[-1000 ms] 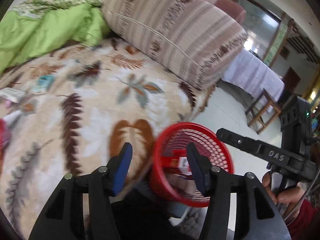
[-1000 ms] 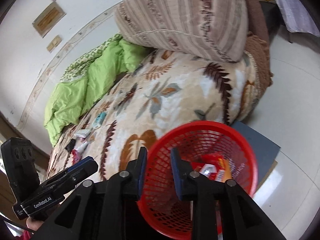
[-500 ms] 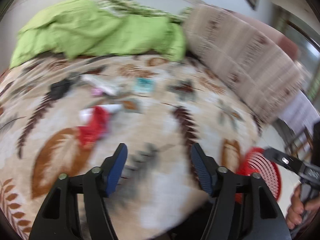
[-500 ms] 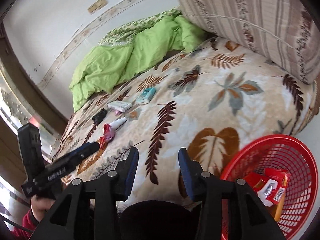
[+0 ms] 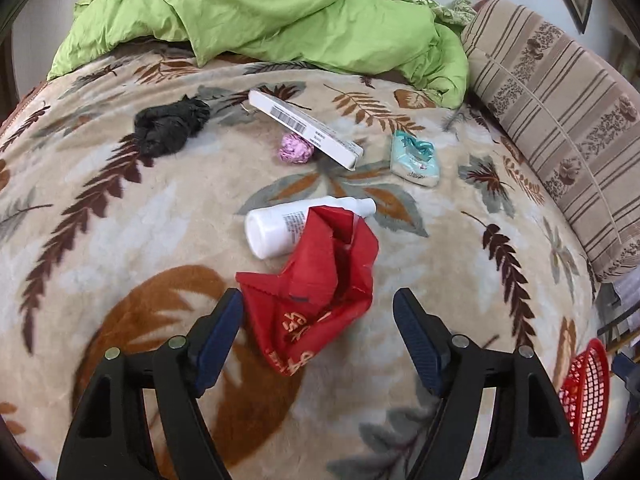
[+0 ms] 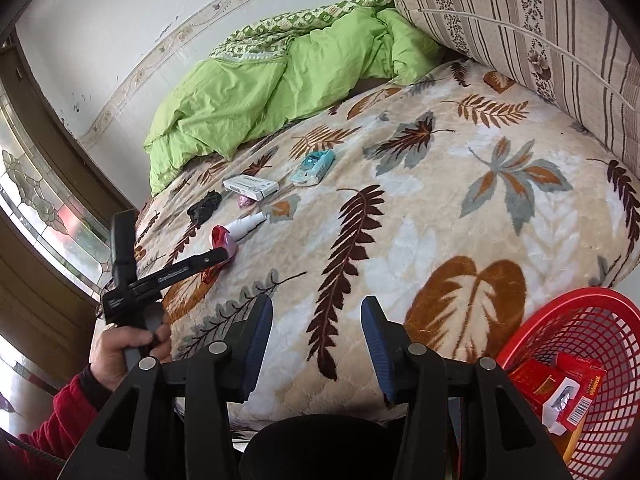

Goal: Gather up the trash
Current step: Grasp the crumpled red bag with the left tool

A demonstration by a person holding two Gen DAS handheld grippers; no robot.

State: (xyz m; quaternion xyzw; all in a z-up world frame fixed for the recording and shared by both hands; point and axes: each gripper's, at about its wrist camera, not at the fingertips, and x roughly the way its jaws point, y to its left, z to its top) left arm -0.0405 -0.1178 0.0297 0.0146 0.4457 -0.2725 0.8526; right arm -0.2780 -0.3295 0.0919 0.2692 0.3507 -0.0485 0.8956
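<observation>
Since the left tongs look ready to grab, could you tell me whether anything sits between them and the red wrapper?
Nothing visible does: the open left tongs already straddle the near end of the red wrapper.

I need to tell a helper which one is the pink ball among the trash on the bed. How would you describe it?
Start at the green quilt at the head of the bed, then come down to the long white box on the leaf blanket. The pink ball lies against the box's near side, with a black wad to its left. It alone is small, round, crumpled and pink.
</observation>
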